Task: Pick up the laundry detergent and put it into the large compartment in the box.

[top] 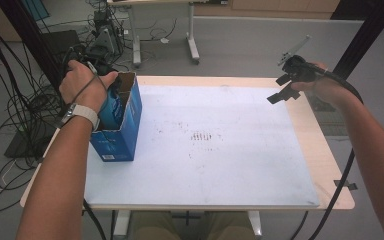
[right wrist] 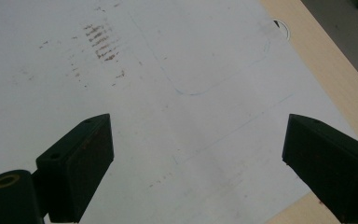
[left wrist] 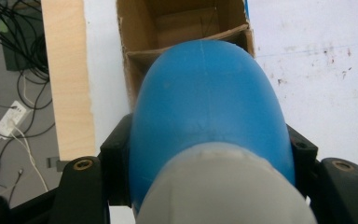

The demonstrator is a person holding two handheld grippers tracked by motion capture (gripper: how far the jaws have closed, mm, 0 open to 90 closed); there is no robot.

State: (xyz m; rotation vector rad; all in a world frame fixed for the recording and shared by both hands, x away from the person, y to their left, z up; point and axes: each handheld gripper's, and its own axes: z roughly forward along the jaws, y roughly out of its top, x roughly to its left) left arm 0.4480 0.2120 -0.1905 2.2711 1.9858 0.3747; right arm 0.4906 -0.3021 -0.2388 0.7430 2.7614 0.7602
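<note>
My left gripper [left wrist: 209,142] is shut on a blue bottle [left wrist: 205,102] with a pale grey cap [left wrist: 223,186], its jaws pressing on both sides of the body. The bottle [top: 111,107] points bottom-first into an open blue cardboard box [top: 122,127] at the table's left edge, and part of it sits inside the box's brown opening [left wrist: 177,23]. A hand covers most of that gripper in the high view. Over the table's far right side, my right gripper [top: 281,88] hangs open with nothing between its fingers [right wrist: 79,158].
A white mat [top: 205,140] with brown smudges covers the wooden table [top: 325,160]. Cables [top: 10,105] lie on the floor to the left. Another desk's legs [top: 192,45] stand behind, and black frame posts [top: 365,35] rise at both back corners.
</note>
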